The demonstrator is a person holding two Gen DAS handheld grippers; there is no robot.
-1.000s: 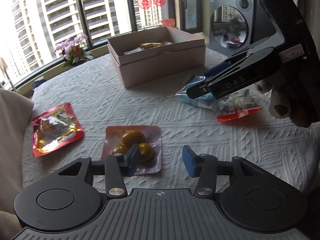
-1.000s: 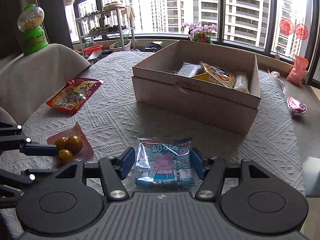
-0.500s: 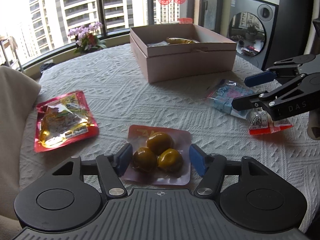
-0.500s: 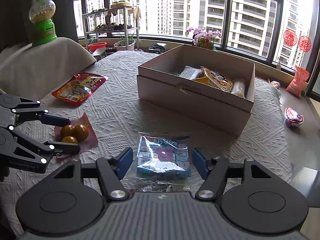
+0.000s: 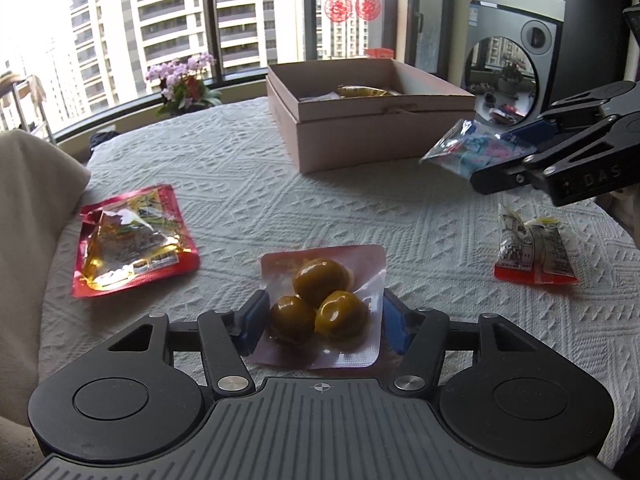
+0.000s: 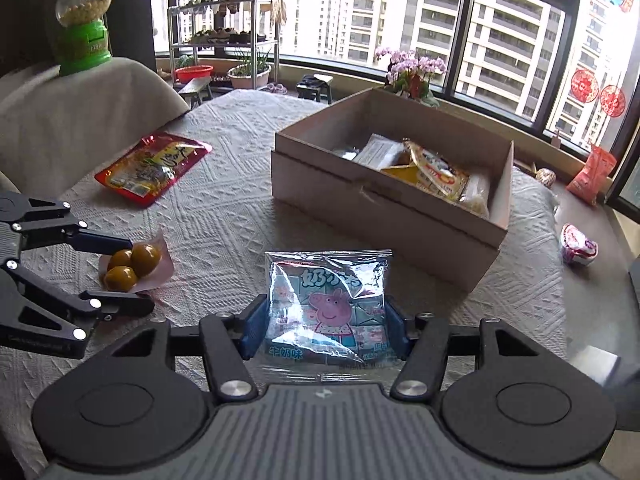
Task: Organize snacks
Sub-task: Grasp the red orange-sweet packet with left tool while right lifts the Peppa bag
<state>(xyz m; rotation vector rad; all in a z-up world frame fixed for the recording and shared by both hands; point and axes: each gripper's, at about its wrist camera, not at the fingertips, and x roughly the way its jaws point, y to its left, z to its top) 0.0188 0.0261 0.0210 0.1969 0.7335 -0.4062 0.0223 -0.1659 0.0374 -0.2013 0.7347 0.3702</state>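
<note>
My left gripper (image 5: 322, 322) is shut on a pink pack of three brown eggs (image 5: 320, 308), still low over the tablecloth; it also shows in the right wrist view (image 6: 132, 266). My right gripper (image 6: 326, 322) is shut on a blue Peppa Pig snack bag (image 6: 328, 304) and holds it lifted above the table, short of the open cardboard box (image 6: 384, 208). The bag (image 5: 476, 150) and right gripper (image 5: 508, 160) show at the right of the left wrist view. The box (image 5: 372, 136) holds several snack packs.
A red snack pouch (image 5: 128, 240) lies at the table's left. A small red-and-white packet (image 5: 532, 248) lies at the right. A cushioned chair (image 6: 72, 120) with a green candy dispenser (image 6: 82, 28) stands at the left. Flowers (image 6: 412, 72) stand behind the box.
My left gripper moved onto the egg pack and closed on it. My right gripper closed on the Peppa Pig bag and lifted it off the table.
</note>
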